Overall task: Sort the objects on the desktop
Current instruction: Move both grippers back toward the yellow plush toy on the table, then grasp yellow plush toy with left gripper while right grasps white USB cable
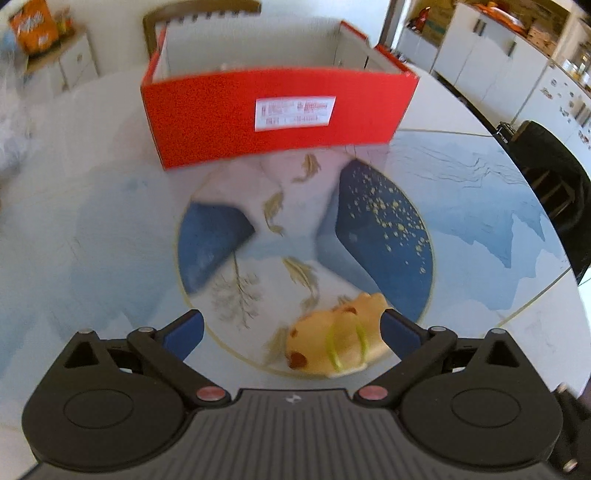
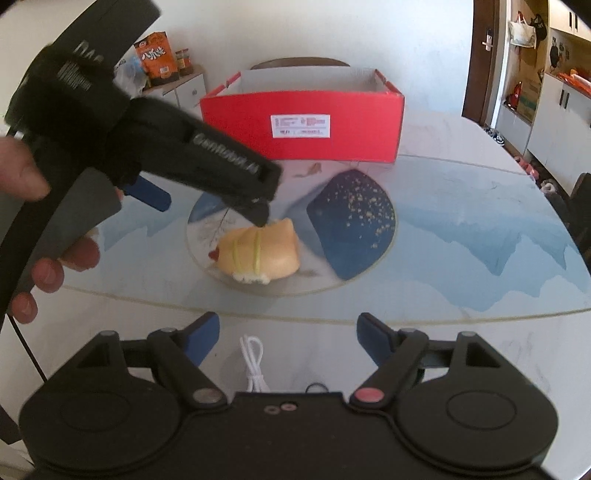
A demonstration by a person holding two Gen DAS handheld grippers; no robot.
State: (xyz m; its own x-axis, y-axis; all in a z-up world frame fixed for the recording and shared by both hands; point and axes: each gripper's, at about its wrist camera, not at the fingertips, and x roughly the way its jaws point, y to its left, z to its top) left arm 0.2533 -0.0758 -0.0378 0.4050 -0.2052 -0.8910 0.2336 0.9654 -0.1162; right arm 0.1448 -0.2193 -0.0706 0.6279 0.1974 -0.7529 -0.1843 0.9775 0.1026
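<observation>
A yellow toy hot-dog bun (image 1: pixel 332 341) with green stripes lies on the table's round painted centre disc (image 1: pixel 221 236). My left gripper (image 1: pixel 293 332) is open wide around the toy, which sits close against the right finger (image 1: pixel 400 332) and far from the left finger. In the right wrist view the left gripper (image 2: pixel 210 210) hangs over the bun (image 2: pixel 258 253), held by a person's hand (image 2: pixel 22 173). My right gripper (image 2: pixel 288 338) is open near the table's front. A coiled white cable (image 2: pixel 254 365) lies on the table between its fingers, untouched. An open red cardboard box (image 1: pixel 277 114) (image 2: pixel 303 125) stands behind the disc.
The table (image 2: pixel 480 229) is round, pale with blue mountain patterns. A wooden chair (image 1: pixel 199 14) stands behind the box and a dark chair (image 1: pixel 554 184) at the right edge. An orange snack bag (image 2: pixel 157 57) sits on a white cabinet at the back left.
</observation>
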